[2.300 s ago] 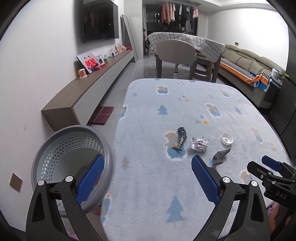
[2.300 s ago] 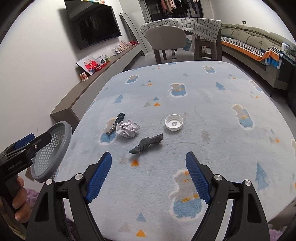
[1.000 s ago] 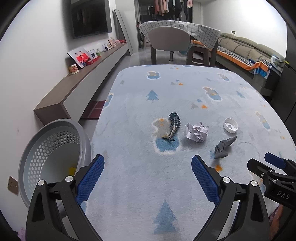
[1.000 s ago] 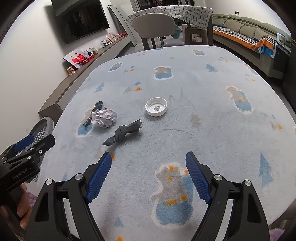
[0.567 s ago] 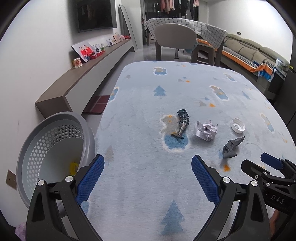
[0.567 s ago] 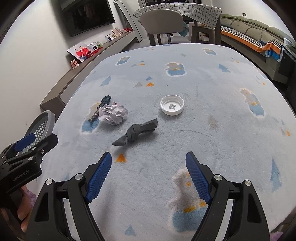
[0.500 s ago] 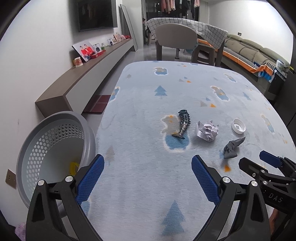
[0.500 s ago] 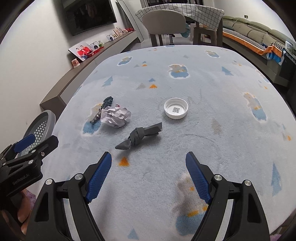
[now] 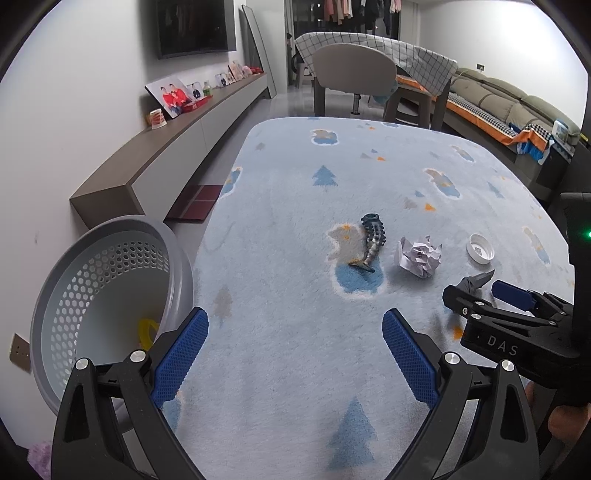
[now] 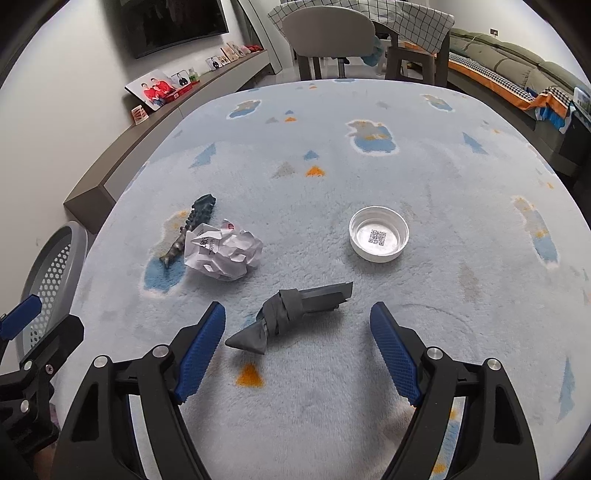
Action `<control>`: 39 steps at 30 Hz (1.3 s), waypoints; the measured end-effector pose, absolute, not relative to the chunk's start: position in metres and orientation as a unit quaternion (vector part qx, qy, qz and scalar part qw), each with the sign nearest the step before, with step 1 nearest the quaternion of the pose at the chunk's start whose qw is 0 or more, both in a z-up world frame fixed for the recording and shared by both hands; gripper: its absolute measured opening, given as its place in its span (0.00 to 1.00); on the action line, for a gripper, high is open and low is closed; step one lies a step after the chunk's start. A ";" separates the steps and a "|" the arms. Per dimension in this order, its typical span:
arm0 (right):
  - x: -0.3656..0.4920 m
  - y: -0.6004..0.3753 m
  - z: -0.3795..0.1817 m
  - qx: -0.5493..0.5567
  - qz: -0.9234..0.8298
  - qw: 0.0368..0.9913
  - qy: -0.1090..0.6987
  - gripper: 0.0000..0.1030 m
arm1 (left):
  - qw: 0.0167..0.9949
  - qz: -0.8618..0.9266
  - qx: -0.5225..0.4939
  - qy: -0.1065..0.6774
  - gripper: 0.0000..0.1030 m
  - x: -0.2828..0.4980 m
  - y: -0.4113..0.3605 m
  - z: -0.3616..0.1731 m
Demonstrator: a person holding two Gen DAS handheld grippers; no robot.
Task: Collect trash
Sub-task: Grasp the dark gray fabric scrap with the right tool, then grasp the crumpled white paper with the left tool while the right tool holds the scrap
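I see a dark flat television point(image 9: 195, 26) on the white wall, framed photos point(image 9: 173, 94) on a long grey-brown shelf point(image 9: 166, 147), and a green sofa point(image 9: 517, 99) beyond.

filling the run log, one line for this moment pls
right gripper: closing, around knotted grey scrap, not gripping | left gripper: open, empty | basket: beside rug

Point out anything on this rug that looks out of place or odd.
Four bits of litter lie loose on the rug: a crumpled paper ball, a knotted grey wrapper, a white cap lying open side up, and a dark fish-skeleton piece touching the paper. The grey basket beside the rug is tipped.
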State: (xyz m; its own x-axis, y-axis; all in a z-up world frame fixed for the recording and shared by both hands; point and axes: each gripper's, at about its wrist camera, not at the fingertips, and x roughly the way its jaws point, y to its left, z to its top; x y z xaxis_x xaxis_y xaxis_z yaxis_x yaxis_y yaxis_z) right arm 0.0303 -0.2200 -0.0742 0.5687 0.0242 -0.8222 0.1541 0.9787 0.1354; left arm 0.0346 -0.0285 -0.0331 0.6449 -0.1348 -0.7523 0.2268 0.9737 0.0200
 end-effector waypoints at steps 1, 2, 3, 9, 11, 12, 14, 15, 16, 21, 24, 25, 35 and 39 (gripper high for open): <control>0.031 -0.219 -0.075 0.091 -0.037 0.880 0.465 0.65 | 0.905 -0.100 0.056 0.410 0.91 0.034 -0.029 -0.033; 0.031 -0.217 -0.076 0.087 -0.038 0.880 0.466 0.63 | 0.905 -0.101 0.057 0.410 0.91 0.034 -0.029 -0.034; 0.031 -0.216 -0.076 0.083 -0.039 0.881 0.464 0.63 | 0.904 -0.101 0.057 0.410 0.91 0.034 -0.030 -0.034; 0.029 -0.215 -0.076 0.070 -0.038 0.883 0.462 0.46 | 0.903 -0.104 0.063 0.411 0.91 0.033 -0.034 -0.037; 0.026 -0.216 -0.076 0.070 -0.036 0.885 0.460 0.40 | 0.903 -0.105 0.063 0.411 0.91 0.032 -0.036 -0.037; 0.024 -0.216 -0.076 0.070 -0.035 0.885 0.459 0.38 | 0.903 -0.106 0.064 0.411 0.91 0.032 -0.037 -0.037; 0.021 -0.218 -0.075 0.074 -0.033 0.885 0.459 0.32 | 0.903 -0.107 0.067 0.410 0.91 0.030 -0.039 -0.038; 0.019 -0.220 -0.075 0.077 -0.031 0.885 0.459 0.30 | 0.903 -0.108 0.069 0.410 0.91 0.030 -0.040 -0.038; 0.017 -0.222 -0.074 0.081 -0.029 0.884 0.459 0.25 | 0.903 -0.108 0.071 0.410 0.91 0.029 -0.042 -0.039; 0.007 -0.232 -0.070 0.100 -0.027 0.884 0.455 0.22 | 0.902 -0.111 0.079 0.410 0.91 0.026 -0.049 -0.041; 0.001 -0.238 -0.066 0.109 -0.024 0.886 0.449 0.21 | 0.901 -0.114 0.081 0.411 0.91 0.026 -0.054 -0.042; -0.001 -0.240 -0.065 0.111 -0.024 0.887 0.447 0.21 | 0.900 -0.116 0.081 0.412 0.91 0.025 -0.056 -0.042; -0.020 -0.271 -0.062 0.148 -0.031 0.883 0.444 0.21 | 0.889 -0.130 0.082 0.431 0.91 0.037 -0.083 -0.047; -0.025 -0.281 -0.059 0.161 -0.033 0.883 0.440 0.21 | 0.889 -0.130 0.072 0.434 0.91 0.048 -0.097 -0.047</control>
State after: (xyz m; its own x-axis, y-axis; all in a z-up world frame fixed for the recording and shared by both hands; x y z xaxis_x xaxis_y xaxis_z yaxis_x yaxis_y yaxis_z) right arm -0.0254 -0.2809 -0.0592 0.6102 0.0824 -0.7880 0.2005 0.9462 0.2542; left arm 0.0484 -0.0974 -0.0468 0.5901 -0.1685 -0.7895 0.2926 0.9561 0.0146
